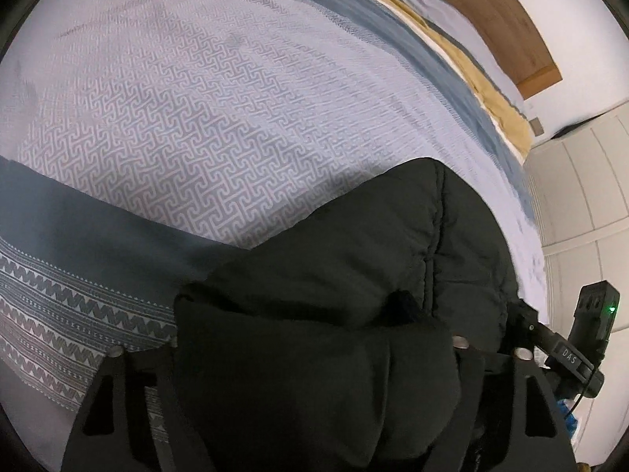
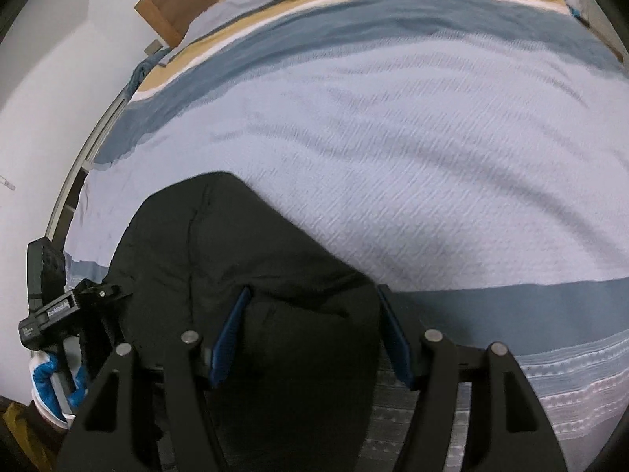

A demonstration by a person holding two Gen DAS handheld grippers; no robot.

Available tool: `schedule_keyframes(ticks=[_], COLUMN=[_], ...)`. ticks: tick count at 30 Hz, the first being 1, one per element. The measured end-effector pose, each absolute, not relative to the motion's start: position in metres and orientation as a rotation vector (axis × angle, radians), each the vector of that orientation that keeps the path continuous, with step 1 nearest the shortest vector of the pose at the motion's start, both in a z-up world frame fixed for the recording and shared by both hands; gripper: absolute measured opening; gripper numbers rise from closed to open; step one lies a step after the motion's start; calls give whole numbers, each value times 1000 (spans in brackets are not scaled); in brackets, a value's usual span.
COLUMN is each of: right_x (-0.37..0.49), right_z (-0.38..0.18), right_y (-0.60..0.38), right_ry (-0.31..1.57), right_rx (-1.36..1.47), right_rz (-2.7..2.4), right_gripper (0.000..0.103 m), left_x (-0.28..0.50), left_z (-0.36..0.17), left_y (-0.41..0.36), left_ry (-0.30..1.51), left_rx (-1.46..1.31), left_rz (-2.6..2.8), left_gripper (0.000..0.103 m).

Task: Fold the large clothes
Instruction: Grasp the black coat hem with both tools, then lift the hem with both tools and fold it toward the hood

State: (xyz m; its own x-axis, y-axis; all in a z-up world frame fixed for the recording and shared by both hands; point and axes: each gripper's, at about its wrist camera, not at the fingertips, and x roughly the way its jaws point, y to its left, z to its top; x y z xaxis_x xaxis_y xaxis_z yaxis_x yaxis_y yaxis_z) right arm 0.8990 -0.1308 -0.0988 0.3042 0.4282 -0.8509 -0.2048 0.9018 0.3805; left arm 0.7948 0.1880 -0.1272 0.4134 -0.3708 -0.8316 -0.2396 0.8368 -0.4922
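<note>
Now black jacket (image 2: 251,259) bunched between right claw (image 2: 310,334) pads, on bedspread (image 2: 432,157).

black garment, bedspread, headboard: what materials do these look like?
Black garment: looks like matte woven synthetic over padding; puffy, with stitched quilt seams. Probably a padded jacket.
Bedspread: woven textile, likely cotton; raised key-pattern weave, matte, with grey-blue bands and zigzag border.
Headboard: looks like wood or wood veneer; flat brown panel with a smooth satin face. Grain is too blurred to confirm.
</note>
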Motion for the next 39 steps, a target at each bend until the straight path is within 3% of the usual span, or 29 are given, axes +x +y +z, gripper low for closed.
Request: schedule_keyframes(ticks=[1,3,4,6,8,15,25,31,39], right_x=[900,897,894,888,881,836,718,656,621], right_z=[-100,-97,-94,-85,-73,-6,62,38,-24], right_y=[-128,-127,-127,-123,-119,-122,-157,-179,-187], right_ry=[1191,1170,1157,1139,1124,1074,1052,1077,1130], right_rx=[222,229,231,227,186,125,110,150,143], right_rz=[422,416,420,450,465,529,584,575,511], right_gripper=[63,62,60,29,22,19,19,19,24], left_x=[795,795,794,791,787,746,629,581,545], left_z=[-127,-126,-124,-117,-108,-59,3,-18,-40], left_y=[188,188,186,181,177,173,161,144,129], left_ry=[1168,1180,1181,1174,1172,1114,1037,1047,1049], left_rx=[-603,-598,-588,-539,-519,-496,-435,-326,-265], left_rz=[-81,-84,-87,-88,-87,-133,-185,-200,-206], left_gripper=[57,26,23,16,15,13,14,16,34])
